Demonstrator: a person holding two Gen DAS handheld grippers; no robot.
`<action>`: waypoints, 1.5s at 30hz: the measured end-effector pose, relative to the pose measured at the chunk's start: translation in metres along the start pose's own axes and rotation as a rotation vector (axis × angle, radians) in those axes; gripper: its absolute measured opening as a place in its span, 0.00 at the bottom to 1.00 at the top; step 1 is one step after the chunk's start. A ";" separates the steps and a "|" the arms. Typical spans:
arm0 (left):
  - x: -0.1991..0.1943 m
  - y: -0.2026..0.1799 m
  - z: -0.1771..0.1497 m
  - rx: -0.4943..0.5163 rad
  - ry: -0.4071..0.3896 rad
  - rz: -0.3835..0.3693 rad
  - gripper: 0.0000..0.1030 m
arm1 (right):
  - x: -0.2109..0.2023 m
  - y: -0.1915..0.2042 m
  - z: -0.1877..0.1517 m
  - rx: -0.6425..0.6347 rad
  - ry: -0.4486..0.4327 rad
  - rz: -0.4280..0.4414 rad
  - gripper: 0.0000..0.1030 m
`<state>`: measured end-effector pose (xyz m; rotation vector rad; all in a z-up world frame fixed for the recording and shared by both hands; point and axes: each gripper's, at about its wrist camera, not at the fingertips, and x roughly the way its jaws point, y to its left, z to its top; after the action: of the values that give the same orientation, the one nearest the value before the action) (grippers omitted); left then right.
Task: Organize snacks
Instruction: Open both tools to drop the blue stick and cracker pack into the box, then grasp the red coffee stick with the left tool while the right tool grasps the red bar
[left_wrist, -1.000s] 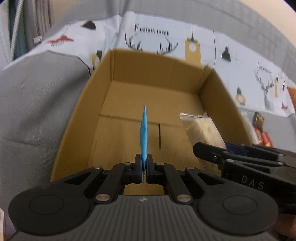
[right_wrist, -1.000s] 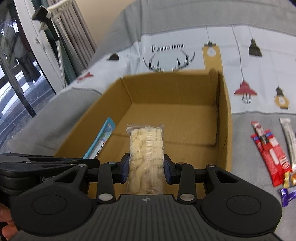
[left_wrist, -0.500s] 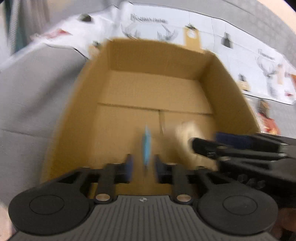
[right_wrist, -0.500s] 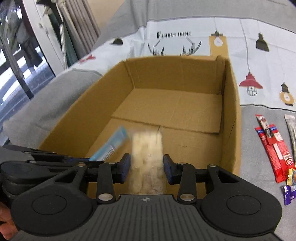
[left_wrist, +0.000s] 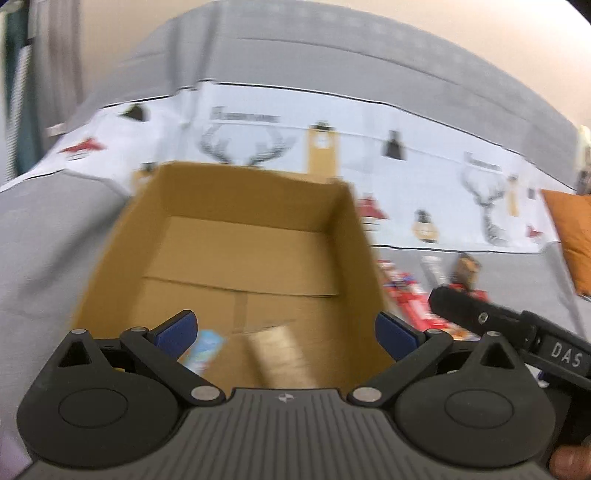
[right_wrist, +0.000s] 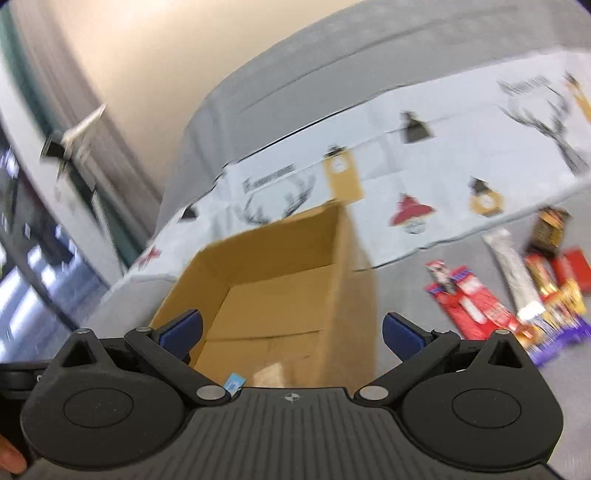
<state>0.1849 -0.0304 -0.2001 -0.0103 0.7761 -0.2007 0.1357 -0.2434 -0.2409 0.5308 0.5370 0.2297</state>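
Right wrist view first: your right tool (right_wrist: 291, 330) has just been opening and now stands as wide as it goes, nothing between the pads, and the same goes for your left tool (left_wrist: 286, 332) in the left wrist view. Both drops look done, by my read. The blue packet (left_wrist: 205, 347) and the pale cracker pack (left_wrist: 280, 354) sit on the floor of the cardboard box (left_wrist: 236, 177), low in the left frame, just past your left tool's fingers, blurred but clearly free.

Now look where the work is. The remaining snacks (right_wrist: 517, 295) lie on the grey bed cover (right_wrist: 436, 295), at the right of the right wrist frame, outside the box's right wall. The red packet (right_wrist: 469, 299) and the silver stick (right_wrist: 513, 269) both run lengthwise up the frame, leaning slightly left at the top, side by side, and the rest is a blurred heap.

That pile is on your right tool's side, so that hand is nearer. You'd swing right and close across a packet's narrow width.
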 end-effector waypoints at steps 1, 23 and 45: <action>0.004 -0.010 0.002 0.012 0.003 -0.019 1.00 | -0.004 -0.012 0.000 0.043 0.009 -0.010 1.00; 0.244 -0.179 0.038 0.173 0.192 -0.038 0.62 | 0.017 -0.233 0.075 -0.079 0.023 -0.277 0.80; 0.236 -0.152 0.030 0.132 0.254 -0.210 0.14 | 0.073 -0.228 0.063 -0.245 0.142 -0.455 0.44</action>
<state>0.3428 -0.2245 -0.3299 0.0598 1.0141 -0.4586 0.2471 -0.4363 -0.3485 0.1458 0.7411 -0.1021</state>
